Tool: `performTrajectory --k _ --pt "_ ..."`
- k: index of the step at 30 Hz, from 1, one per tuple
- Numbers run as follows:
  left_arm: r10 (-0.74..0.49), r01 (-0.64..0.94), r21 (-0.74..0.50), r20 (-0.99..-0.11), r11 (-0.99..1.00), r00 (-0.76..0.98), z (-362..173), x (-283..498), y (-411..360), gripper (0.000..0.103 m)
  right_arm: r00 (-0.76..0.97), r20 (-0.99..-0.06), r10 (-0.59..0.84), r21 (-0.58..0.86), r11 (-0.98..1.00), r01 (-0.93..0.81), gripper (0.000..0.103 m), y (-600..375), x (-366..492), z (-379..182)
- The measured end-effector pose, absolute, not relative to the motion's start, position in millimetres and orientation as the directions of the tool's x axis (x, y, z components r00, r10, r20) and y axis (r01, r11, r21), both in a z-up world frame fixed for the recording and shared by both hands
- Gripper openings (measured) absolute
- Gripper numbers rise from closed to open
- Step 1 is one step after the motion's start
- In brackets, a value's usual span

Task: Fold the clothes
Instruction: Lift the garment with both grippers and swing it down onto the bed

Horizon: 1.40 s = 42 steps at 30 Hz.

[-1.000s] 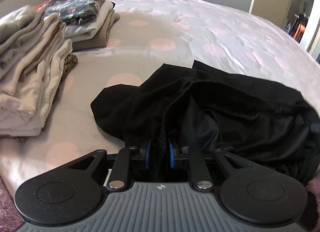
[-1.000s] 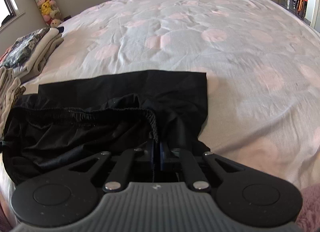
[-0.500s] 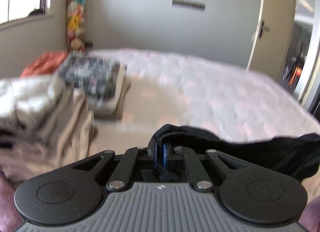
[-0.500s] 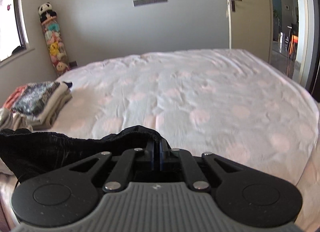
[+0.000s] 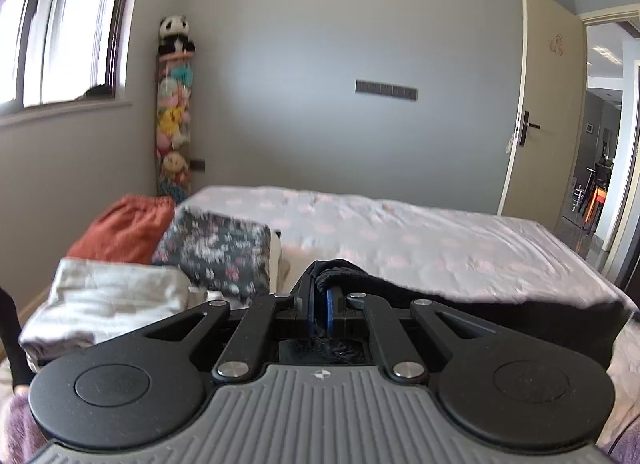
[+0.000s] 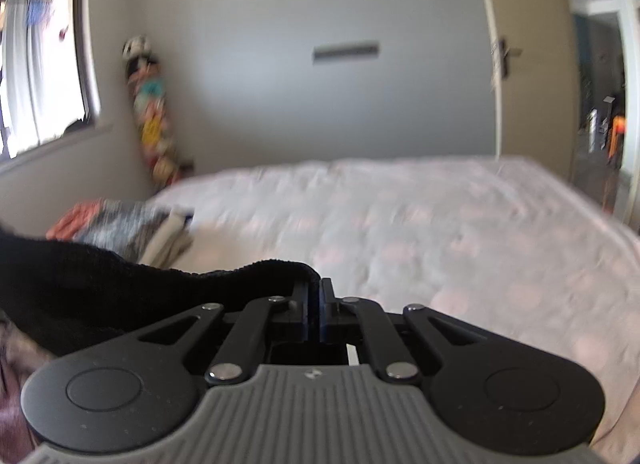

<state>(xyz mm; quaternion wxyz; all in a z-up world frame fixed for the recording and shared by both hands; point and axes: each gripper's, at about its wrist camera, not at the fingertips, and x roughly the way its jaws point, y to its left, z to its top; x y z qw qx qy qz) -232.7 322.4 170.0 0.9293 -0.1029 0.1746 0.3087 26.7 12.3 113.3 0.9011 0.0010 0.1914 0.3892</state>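
Note:
A black garment with an elastic waistband (image 5: 500,316) hangs stretched between both grippers above the bed. My left gripper (image 5: 320,304) is shut on one end of the waistband, with the cloth bunched between its blue pads. My right gripper (image 6: 316,306) is shut on the other end of the black garment (image 6: 120,284), whose waistband runs off to the left of that view. Most of the garment hangs below both cameras and is hidden.
The bed (image 5: 440,240) with a pale pink-spotted sheet stretches ahead. Stacks of folded clothes (image 5: 120,300) sit at its left side, with a dark floral piece (image 5: 220,252) and an orange one (image 5: 124,232). A tower of plush toys (image 5: 174,123) stands in the corner; a door (image 5: 548,123) is open at right.
Both grippers have risen and tilted up, lifting the black garment off the bed. The left jaws closed tighter on the waistband. The views now show the far wall instead of the sheet.

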Motion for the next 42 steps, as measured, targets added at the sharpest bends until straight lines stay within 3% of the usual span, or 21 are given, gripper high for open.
performTrajectory --k 6,10,15,19,22,27,33,36,42 --pt "0.496 -0.555 -0.094 -0.347 0.826 0.796 185.6 -219.0 310.9 0.004 0.702 -0.084 0.707 0.071 0.707 -0.704 0.006 -20.9 13.2 213.3" --pt "0.482 -0.529 -0.1 -0.296 0.843 0.825 217.8 -205.3 313.9 0.004 0.7 -0.031 0.714 0.035 0.7 -0.713 0.006 -27.6 20.8 257.0" --pt "0.472 -0.517 -0.033 -0.359 0.856 0.805 231.4 -156.7 330.9 0.003 0.711 -0.134 0.69 0.006 0.718 -0.696 0.006 -7.2 68.5 264.9" --pt "0.467 -0.535 -0.045 -0.431 0.843 0.772 220.2 -111.8 354.8 0.003 0.682 -0.274 0.679 0.099 0.725 -0.682 0.006 15.5 135.7 238.9" --pt "0.467 -0.555 -0.074 -0.454 0.829 0.759 218.7 -85.6 371.2 0.003 0.671 -0.31 0.673 0.152 0.732 -0.664 0.006 33.4 176.4 223.8" --pt "0.48 -0.578 -0.138 -0.421 0.805 0.77 241.1 -51.1 392.9 0.003 0.694 -0.247 0.676 0.149 0.734 -0.662 0.006 56.7 215.6 239.8" --pt "0.453 -0.519 -0.263 -0.275 0.813 0.848 273.6 -67.1 388.8 0.003 0.71 -0.127 0.693 0.178 0.72 -0.671 0.006 41.2 215.7 281.9" --pt "0.424 -0.501 -0.298 -0.286 0.813 0.859 252.7 -83.4 382.4 0.003 0.694 -0.143 0.706 0.18 0.708 -0.683 0.006 27.5 208.9 275.9" --pt "0.33 -0.545 -0.363 -0.508 0.756 0.796 125.6 -106.0 383.9 0.003 0.621 -0.365 0.694 0.197 0.71 -0.676 0.006 18.8 193.2 171.3"
